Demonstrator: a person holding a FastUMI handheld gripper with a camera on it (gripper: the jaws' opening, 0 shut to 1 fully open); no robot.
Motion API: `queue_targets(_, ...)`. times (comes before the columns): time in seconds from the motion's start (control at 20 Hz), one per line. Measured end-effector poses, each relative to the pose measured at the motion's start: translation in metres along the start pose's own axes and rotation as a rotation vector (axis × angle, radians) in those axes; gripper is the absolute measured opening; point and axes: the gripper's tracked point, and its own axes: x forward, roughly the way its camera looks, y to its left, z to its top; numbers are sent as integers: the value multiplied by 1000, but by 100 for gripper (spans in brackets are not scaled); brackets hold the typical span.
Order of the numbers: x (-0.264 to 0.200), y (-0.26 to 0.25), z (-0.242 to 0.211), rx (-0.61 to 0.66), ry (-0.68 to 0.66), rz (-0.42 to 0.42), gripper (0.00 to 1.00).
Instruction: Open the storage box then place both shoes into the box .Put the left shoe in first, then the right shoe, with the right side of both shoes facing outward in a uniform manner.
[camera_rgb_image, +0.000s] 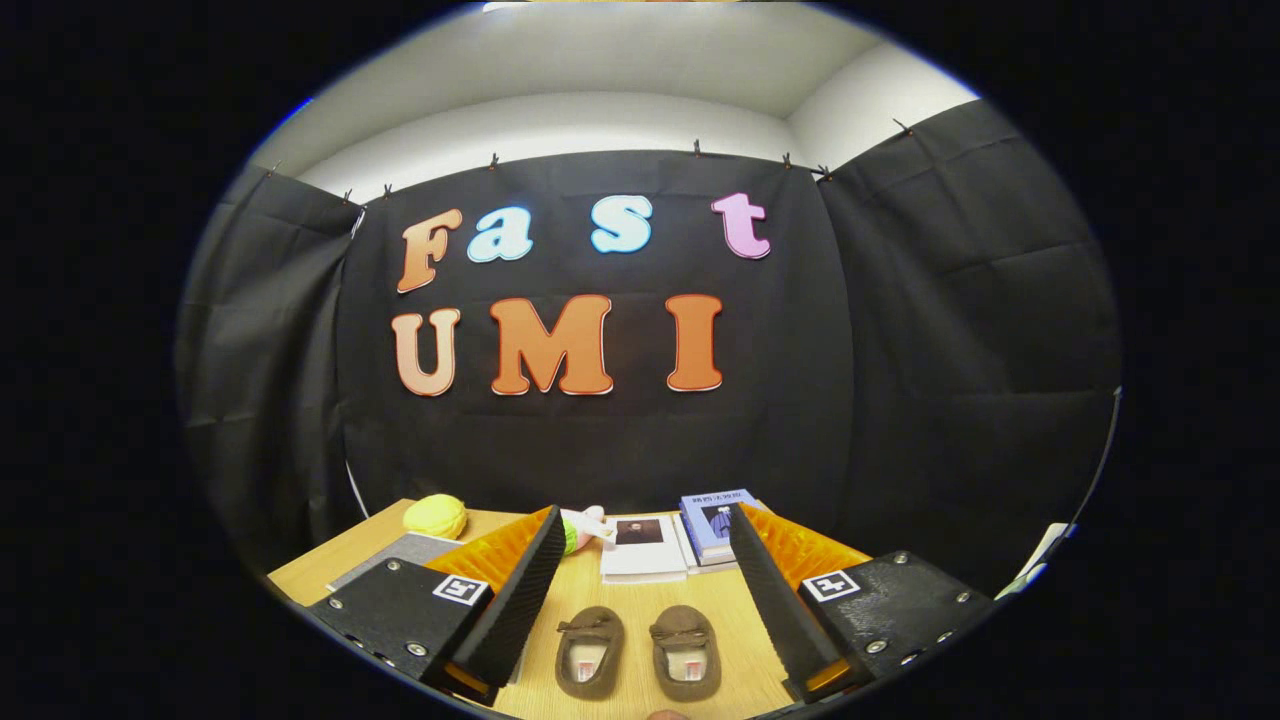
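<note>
A fisheye camera riding on the hand-held tool (640, 560) looks forward along its two spread fingers, low over the wooden worktop (640, 590). It faces the booth's black cloth wall (620, 440), with a pair of shoes (638, 652) close below between the fingers.

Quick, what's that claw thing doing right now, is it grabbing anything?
Gripper: open, holding nothing; the pair of small brown suede slipper shoes sits on the light wooden table between its spread fingers, untouched.

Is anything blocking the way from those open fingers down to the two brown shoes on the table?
Nothing visible does. The gripper is open, and both shoes, left and right, lie side by side between its fingers on bare table.
</note>
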Motion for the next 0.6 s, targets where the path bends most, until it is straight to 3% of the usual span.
queue_targets(0.6,45,47,-109,299,234,202,99)
